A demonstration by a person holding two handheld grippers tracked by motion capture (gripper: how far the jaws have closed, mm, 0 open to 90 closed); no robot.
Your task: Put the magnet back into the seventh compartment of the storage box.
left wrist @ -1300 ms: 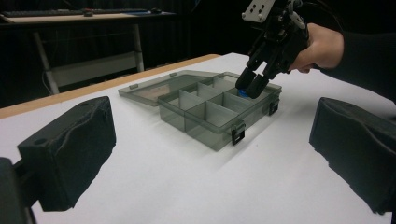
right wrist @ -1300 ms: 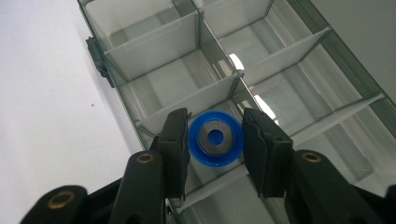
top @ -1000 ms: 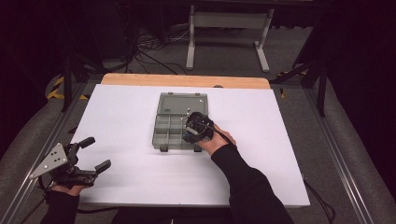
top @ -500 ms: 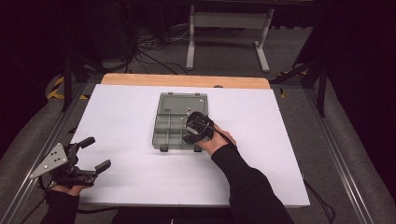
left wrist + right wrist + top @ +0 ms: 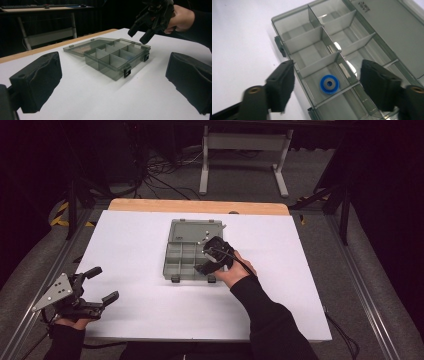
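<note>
Nearest to me, my left gripper [image 5: 95, 290] rests at the near left corner of the white table [image 5: 125, 250], its jaws wide apart and holding nothing, well away from the work; in the left gripper view its two black pads [image 5: 37, 80] frame the scene without touching anything. Further in, my right gripper [image 5: 212, 260] hovers over the near right part of the translucent grey plastic compartment box [image 5: 190, 262], which sits about mid-table with its hinged lid [image 5: 195, 229] folded flat toward the far edge. In the right gripper view the jaws stand apart, one over the table just outside the box wall and the other over the inner cells, clamped on nothing. Between them, lying flat on the floor of one cell along the box's outer row, is the small blue ring with a grey metal centre [image 5: 329, 84]. It looks like a bearing or washer, though I cannot tell which. I judge the placing of this piece as done or nearly so: the ring is in its cell and free of the jaws. The other cells look empty from here, apart from pale glints I cannot identify. What seems left is lifting my right gripper clear and probably closing the lid.
</note>
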